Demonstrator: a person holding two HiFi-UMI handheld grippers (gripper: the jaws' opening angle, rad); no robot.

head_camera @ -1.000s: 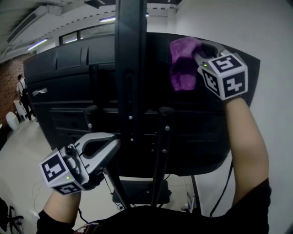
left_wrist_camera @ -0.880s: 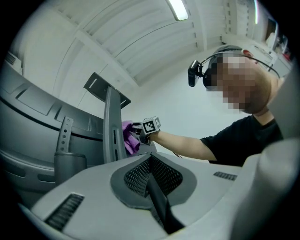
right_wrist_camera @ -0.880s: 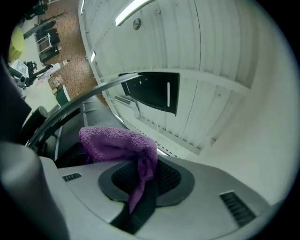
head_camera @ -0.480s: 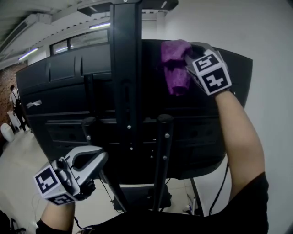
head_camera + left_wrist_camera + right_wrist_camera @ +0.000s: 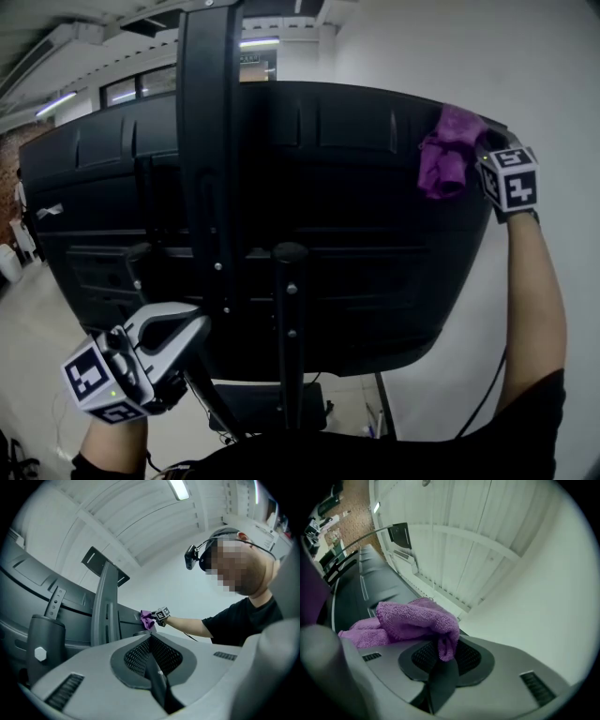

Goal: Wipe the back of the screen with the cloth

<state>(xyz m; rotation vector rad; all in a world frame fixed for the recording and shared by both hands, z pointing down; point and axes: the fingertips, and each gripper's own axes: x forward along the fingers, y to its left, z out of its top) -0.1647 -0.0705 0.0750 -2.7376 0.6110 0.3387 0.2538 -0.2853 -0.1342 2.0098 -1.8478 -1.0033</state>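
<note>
the left gripper (image 5: 192,328) has stayed low, under the bottom left edge of the screen (image 5: 319,206), hardly shifted over the last second; its own view shows the jaws pressed together with nothing between them, so it takes no part in the wiping. the stand column (image 5: 206,141) runs up the back panel left of the middle. what has changed is on the other side: the purple cloth (image 5: 442,159), which a second ago lay against the top edge just right of that column, has been swept along the top edge and now sits bunched at the screen's upper right corner, touching the panel. the right gripper (image 5: 476,155) holds it there, jaws clamped on a fold of the cloth, the rest spilling over the jaws toward the panel. judged from this, one pass along the upper right strip of the back is about done, while the middle, the lower part and everything left of the column look unwiped as yet. no containers show in any view, so there is nothing held in one to report.
</note>
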